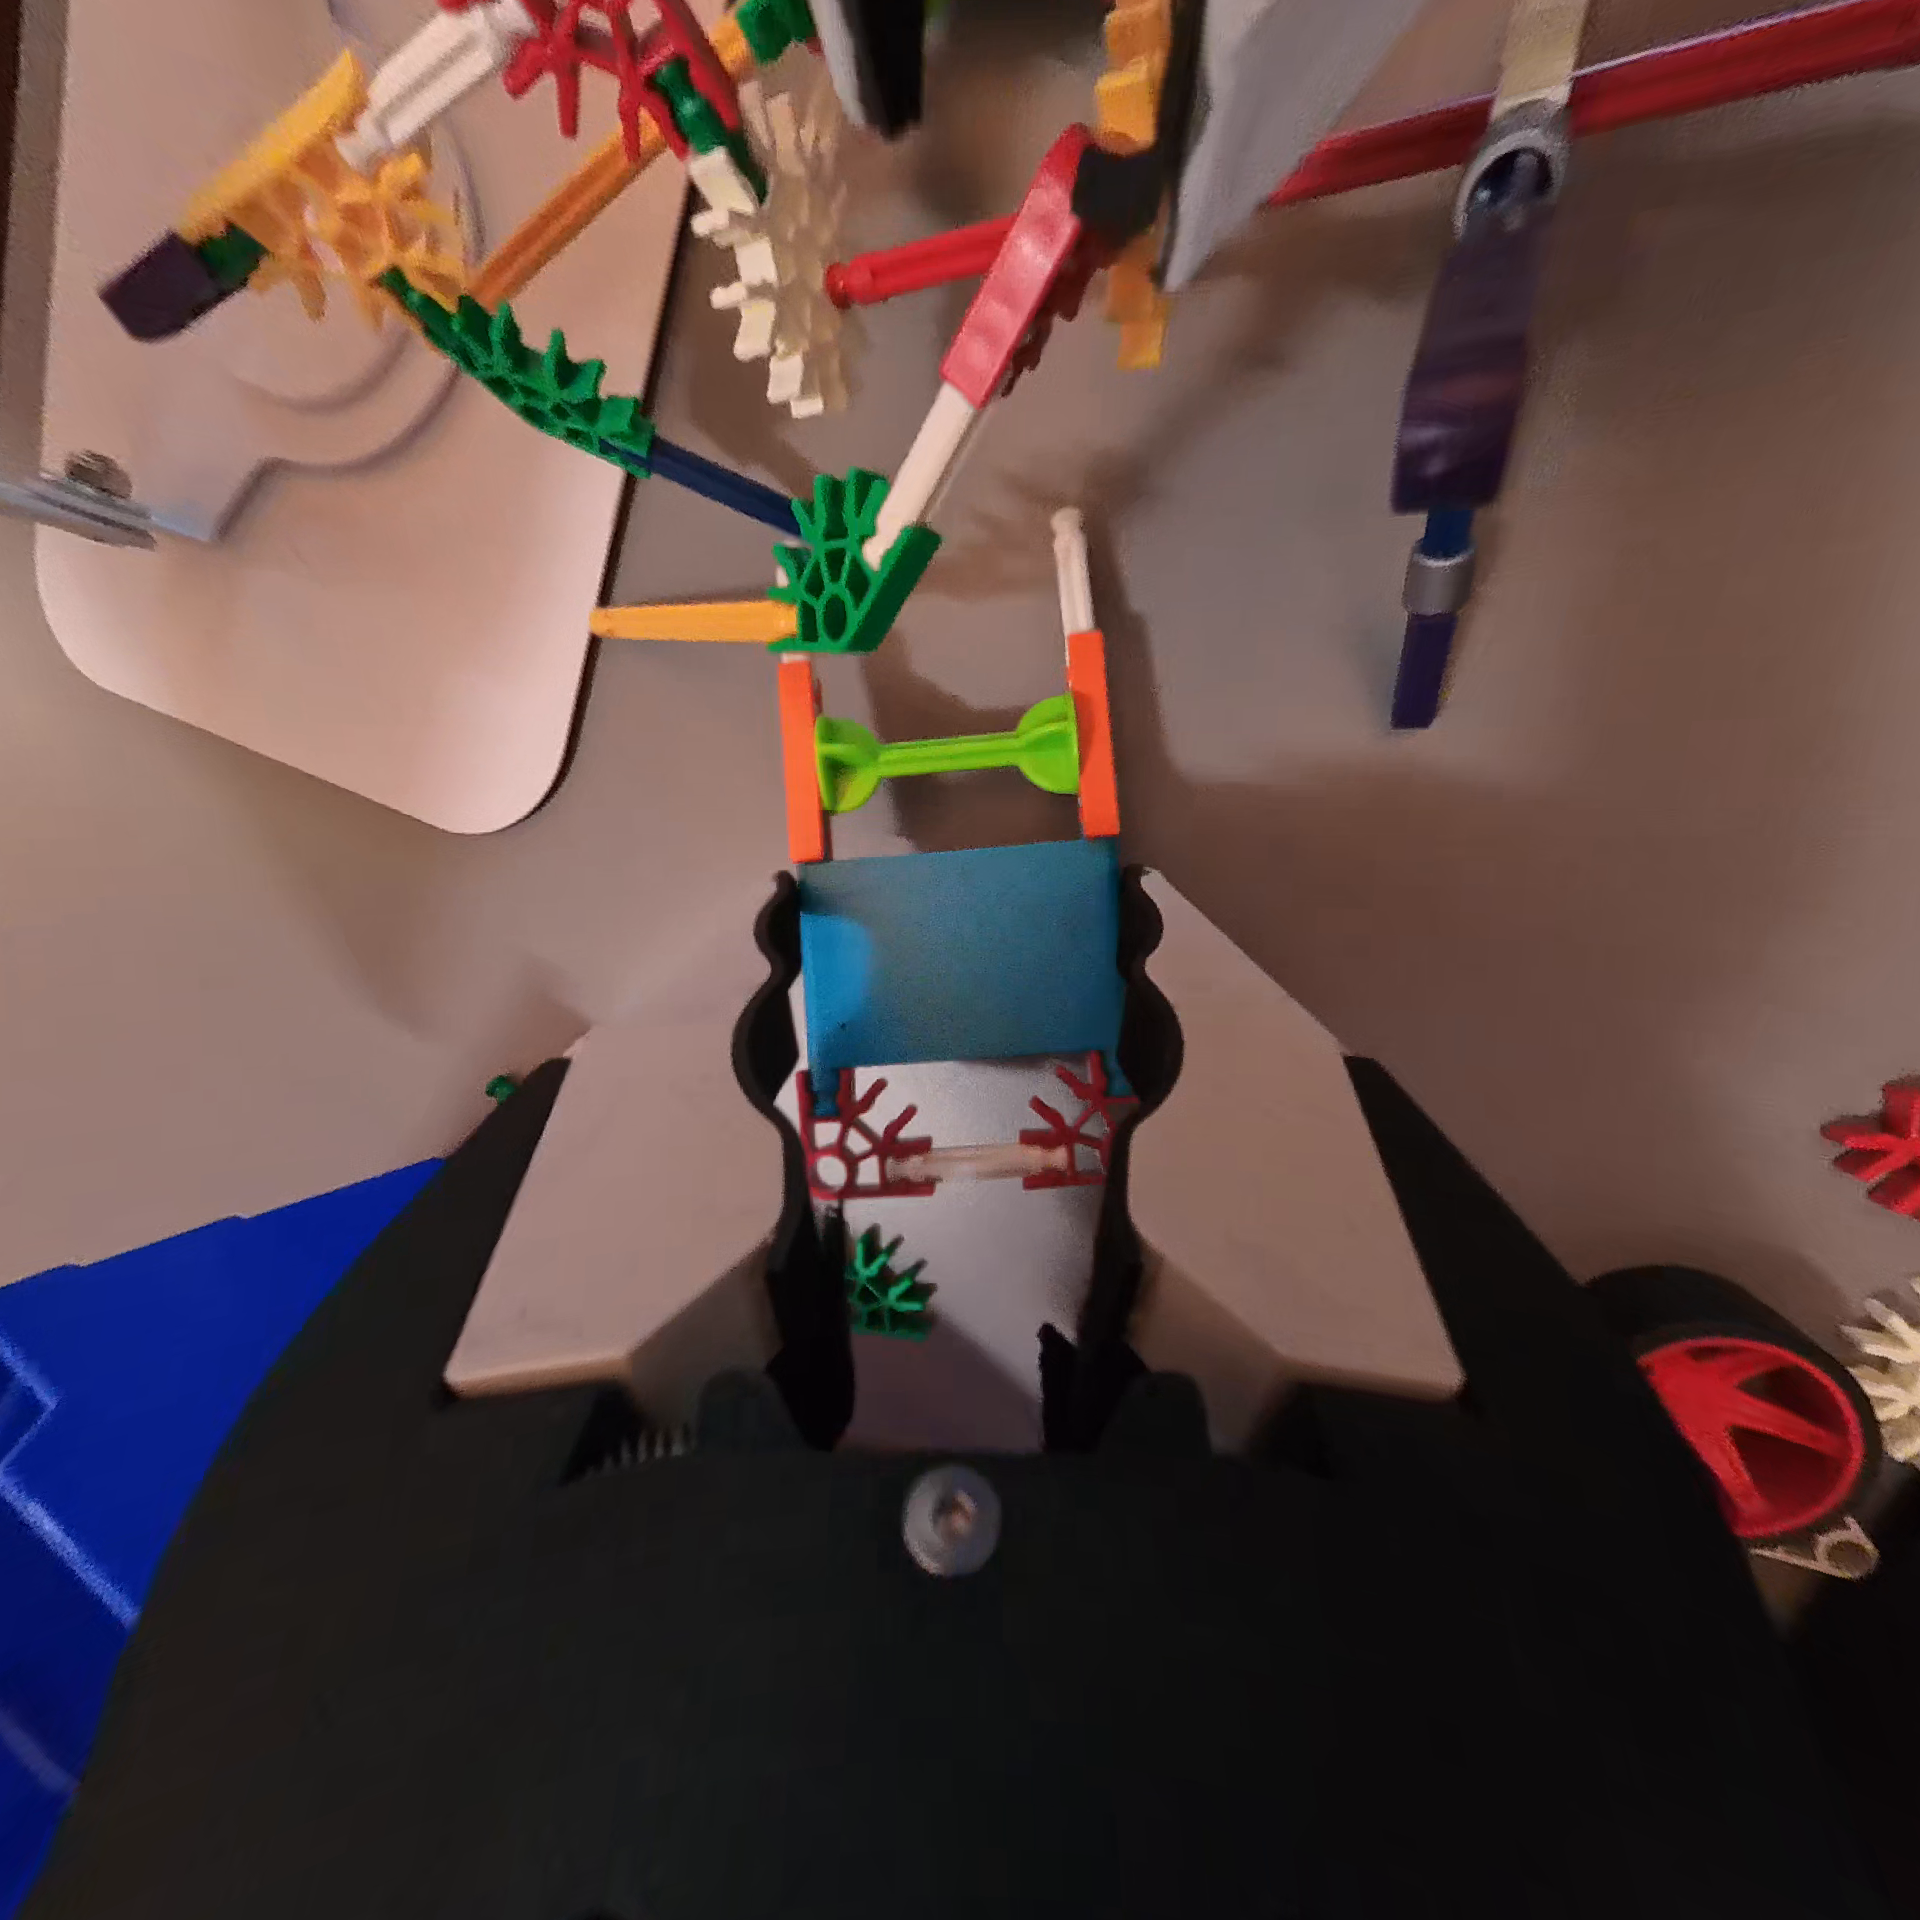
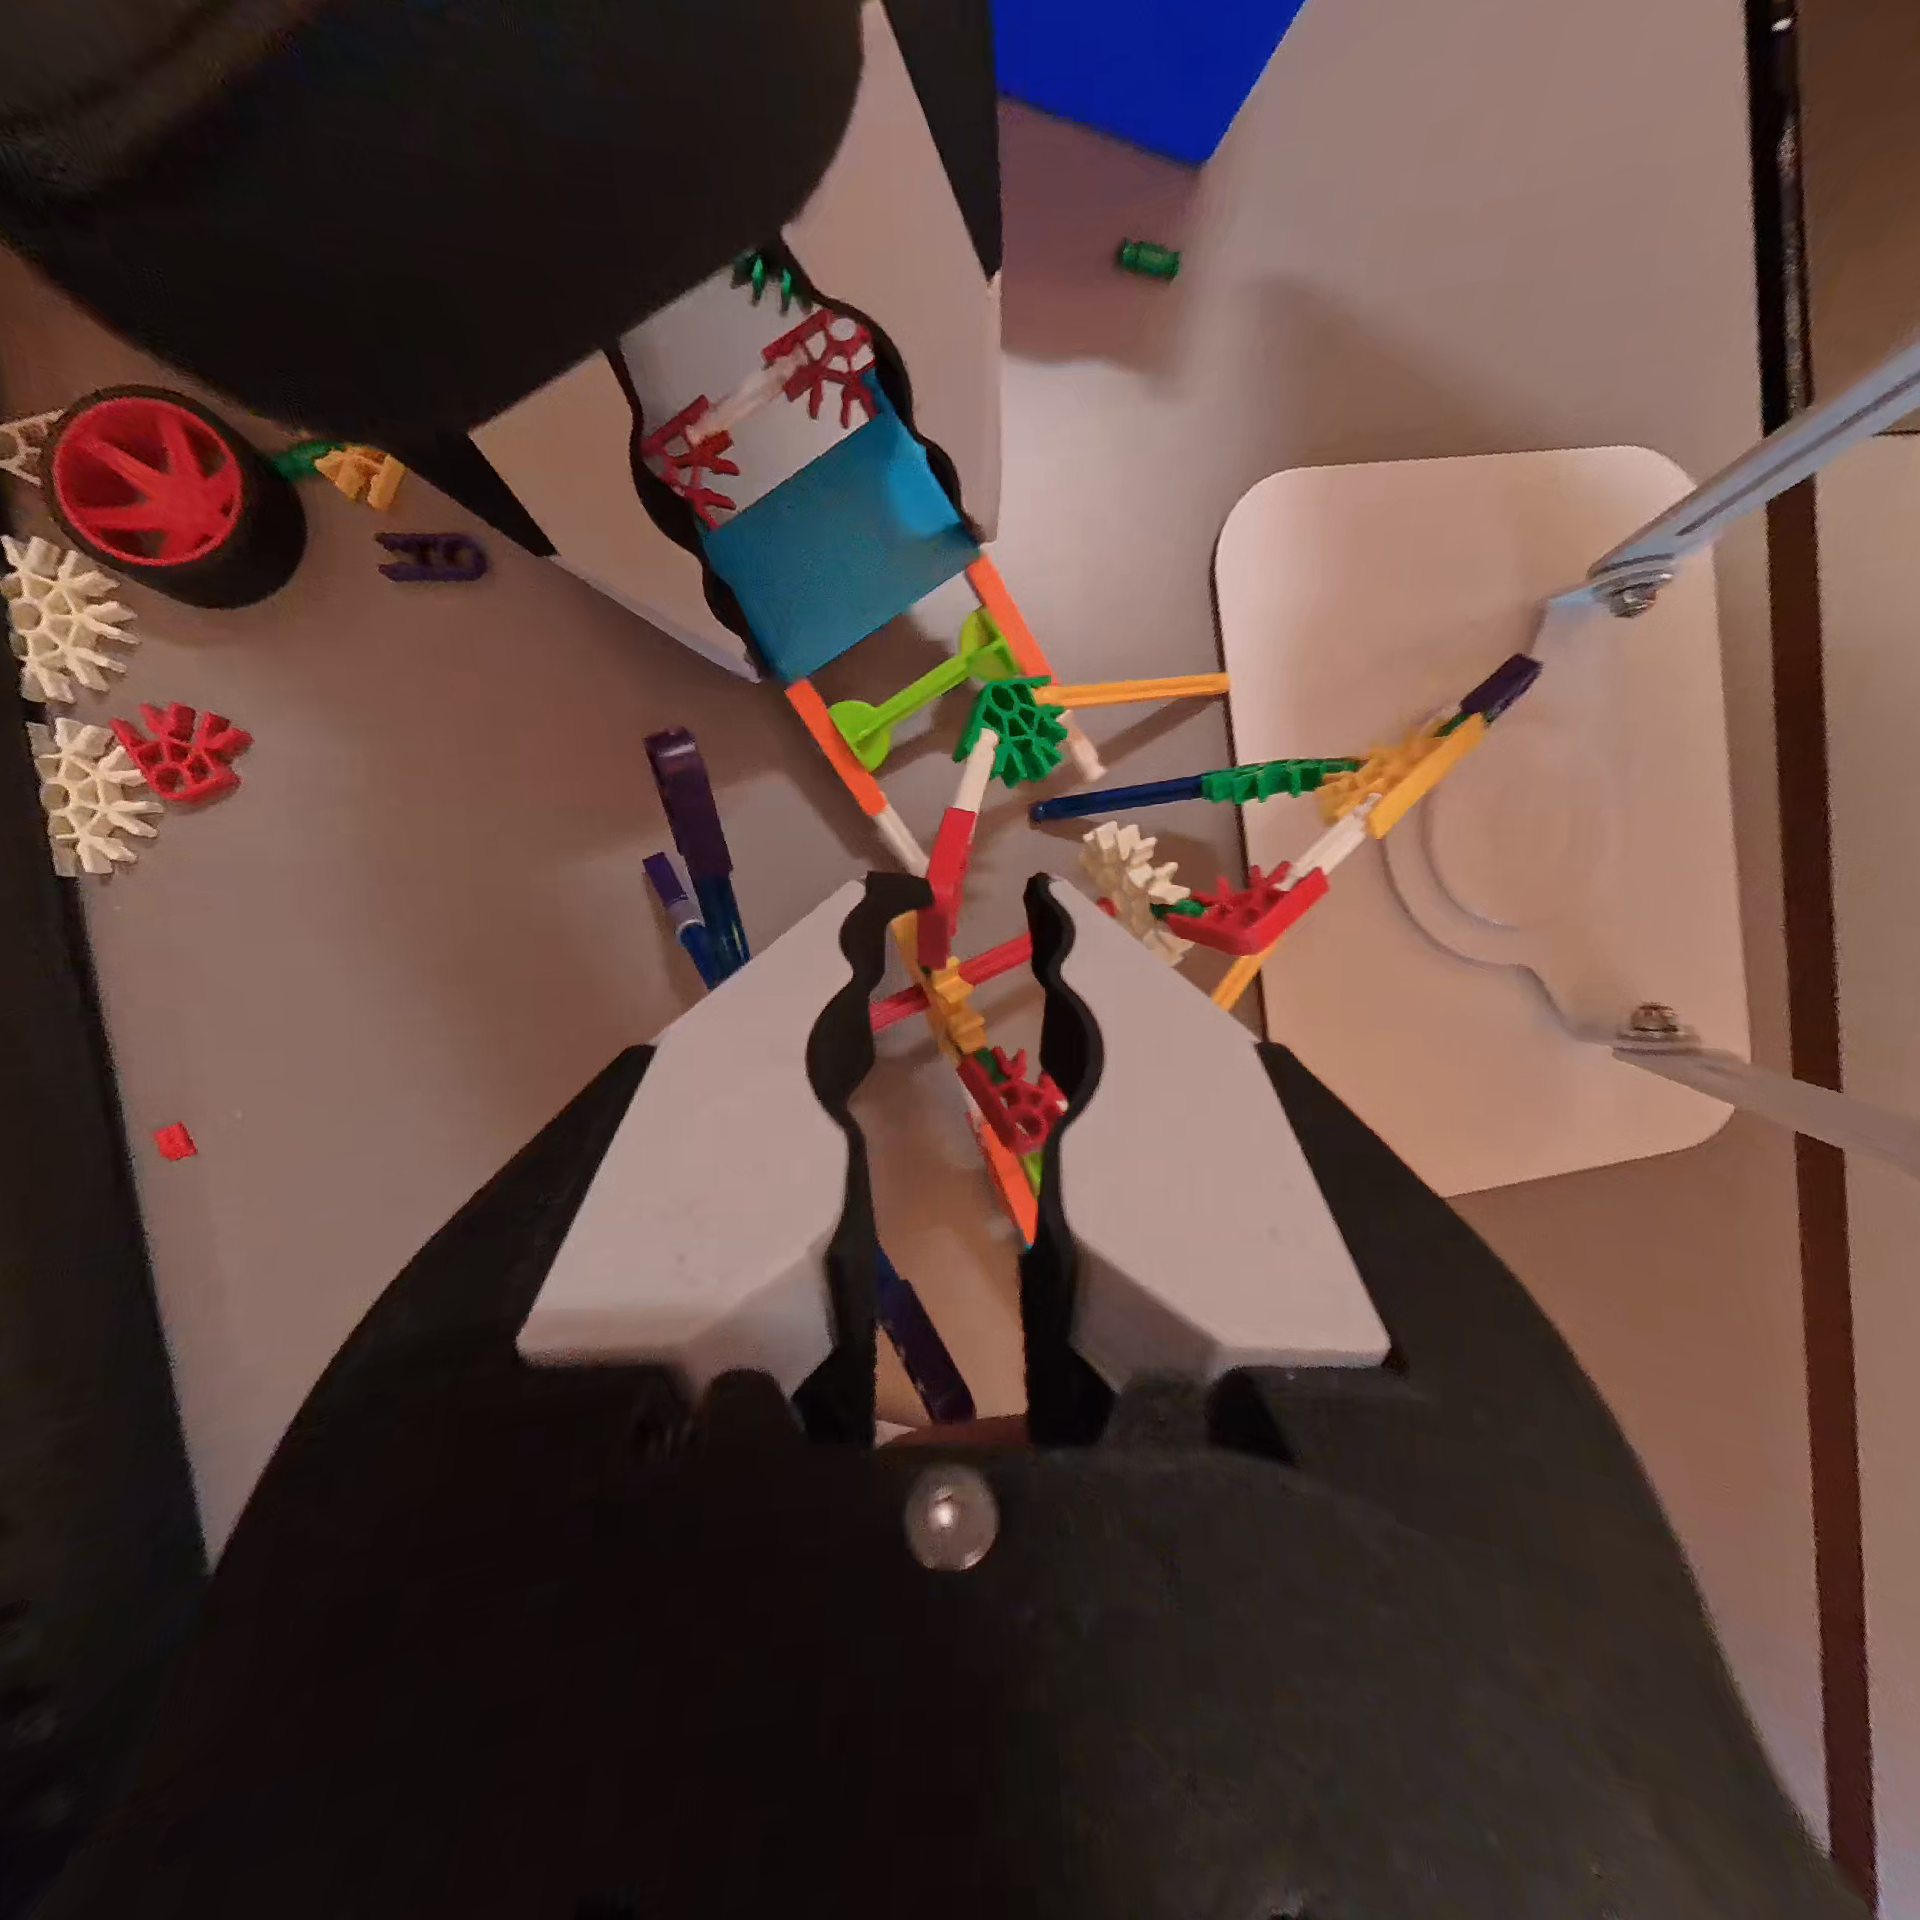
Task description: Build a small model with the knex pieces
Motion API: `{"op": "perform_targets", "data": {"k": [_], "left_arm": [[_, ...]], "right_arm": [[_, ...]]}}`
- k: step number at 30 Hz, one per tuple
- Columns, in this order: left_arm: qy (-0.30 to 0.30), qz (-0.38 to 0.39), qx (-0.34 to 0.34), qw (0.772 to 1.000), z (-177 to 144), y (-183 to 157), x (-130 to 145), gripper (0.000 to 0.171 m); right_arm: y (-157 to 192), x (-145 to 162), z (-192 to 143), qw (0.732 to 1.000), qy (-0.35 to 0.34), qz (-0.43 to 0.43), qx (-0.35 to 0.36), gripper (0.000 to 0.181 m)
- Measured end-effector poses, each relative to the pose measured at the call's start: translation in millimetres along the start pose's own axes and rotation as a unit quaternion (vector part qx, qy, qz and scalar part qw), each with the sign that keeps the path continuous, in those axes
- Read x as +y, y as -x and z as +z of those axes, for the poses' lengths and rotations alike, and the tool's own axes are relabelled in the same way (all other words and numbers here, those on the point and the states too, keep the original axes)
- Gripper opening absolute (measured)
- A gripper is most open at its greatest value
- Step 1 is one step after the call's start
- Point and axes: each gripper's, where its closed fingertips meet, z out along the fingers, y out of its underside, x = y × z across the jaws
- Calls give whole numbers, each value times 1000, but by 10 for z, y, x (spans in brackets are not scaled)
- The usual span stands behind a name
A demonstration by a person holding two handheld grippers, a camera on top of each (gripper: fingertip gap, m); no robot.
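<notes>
Underneath, beige tabletop (image 2: 468,935), pale rounded board (image 2: 1558,1091), blue bin (image 1: 156,1403), loose connectors

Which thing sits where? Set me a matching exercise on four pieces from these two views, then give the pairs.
Things
1. blue panel
2. lime green rod
3. red wheel
4. yellow connector

Places
A. on the table beside the white connectors
B. clamped in the left gripper
C. spanning the two orange pieces
D. inside the right gripper

Pairs: 1-B, 2-C, 3-A, 4-D
</notes>
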Motion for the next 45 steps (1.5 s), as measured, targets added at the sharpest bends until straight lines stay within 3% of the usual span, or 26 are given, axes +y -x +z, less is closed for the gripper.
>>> {"op": "perform_targets", "data": {"k": [4,8,14,16,19,24,27,29,32,34,39,45], "left_arm": [[-3,11,-41,999,-26,94,-37,59],[-27,-1,-36,999,-44,113,-102,58],[-15,15,-5,1000,3,-30,-60,59],[-13,10,31,999,40,-165,-52,58],[4,8,11,1000,100,-101,12,54],[-24,-14,18,999,44,-67,-54,57],[-41,-21,-18,999,-1,86,-97,59],[-53,-14,-76,996,-35,264,-134,55],[-39,27,-106,993,-79,280,-84,52],[-65,40,-90,993,-141,205,-153,50],[-124,-30,-64,990,-256,306,-272,47],[-145,-129,27,981,-39,235,-302,56]], "right_arm": [[19,15,35,1000,-1,3,-11,25],[8,-6,35,1000,-6,10,-11,27],[10,-12,45,1000,5,0,-15,29],[52,-2,76,1000,17,-10,-24,25],[46,52,159,999,47,-24,-11,24],[-18,135,222,995,82,-44,28,5],[-8,144,207,994,77,-74,29,3],[70,165,184,993,69,-99,12,3],[142,214,148,987,60,-151,-1,3],[228,233,123,983,49,-173,-20,3],[408,303,31,978,25,-197,-69,4],[425,322,30,977,26,-198,-72,4]]}}
